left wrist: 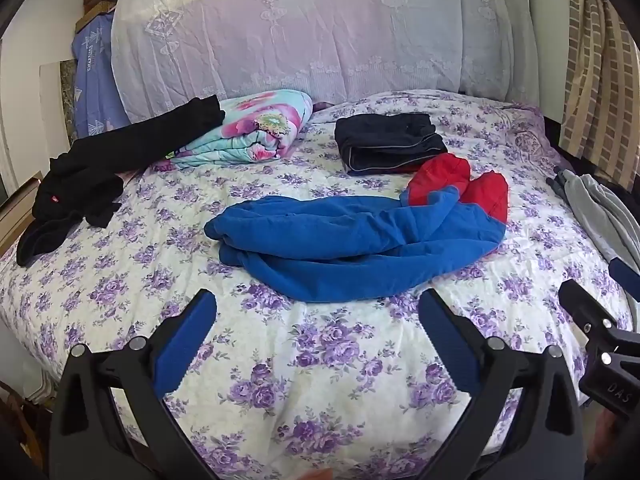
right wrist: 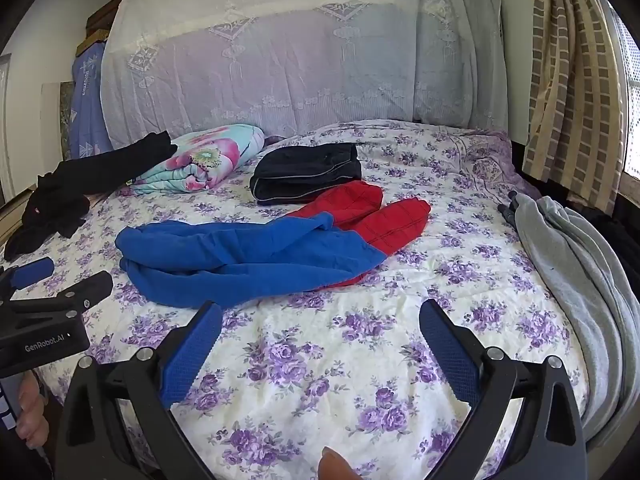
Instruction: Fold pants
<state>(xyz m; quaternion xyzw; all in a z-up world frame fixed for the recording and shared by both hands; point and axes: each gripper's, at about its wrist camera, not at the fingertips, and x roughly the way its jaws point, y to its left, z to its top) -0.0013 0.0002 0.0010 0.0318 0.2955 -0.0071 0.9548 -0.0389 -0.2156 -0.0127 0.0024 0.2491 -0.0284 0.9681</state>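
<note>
From the left wrist camera, the left gripper hangs over the flowery bed cover with its two blue fingers spread wide. It holds nothing. Just ahead of it lie the blue pants, in a soft, bumpy heap in the middle of the bed. Their red ends point toward the far right. Behind them sits a dark folded pile that looks neat already (maybe a pair done before, but I cannot be sure). On the left, a black piece of clothing lies loose and messy, partly on a folded flower blanket. The tip of the other gripper peeks in at the right edge.

From the right wrist camera, the right gripper is also spread wide and empty, low over the bed cover. The blue pants are ahead and a bit to the left, close to its left finger but not touching. A gray cloth hangs off the right side of the bed.

The fold on the blue pants looks like it has not begun. They need to be grabbed, pulled flat and folded.
</note>
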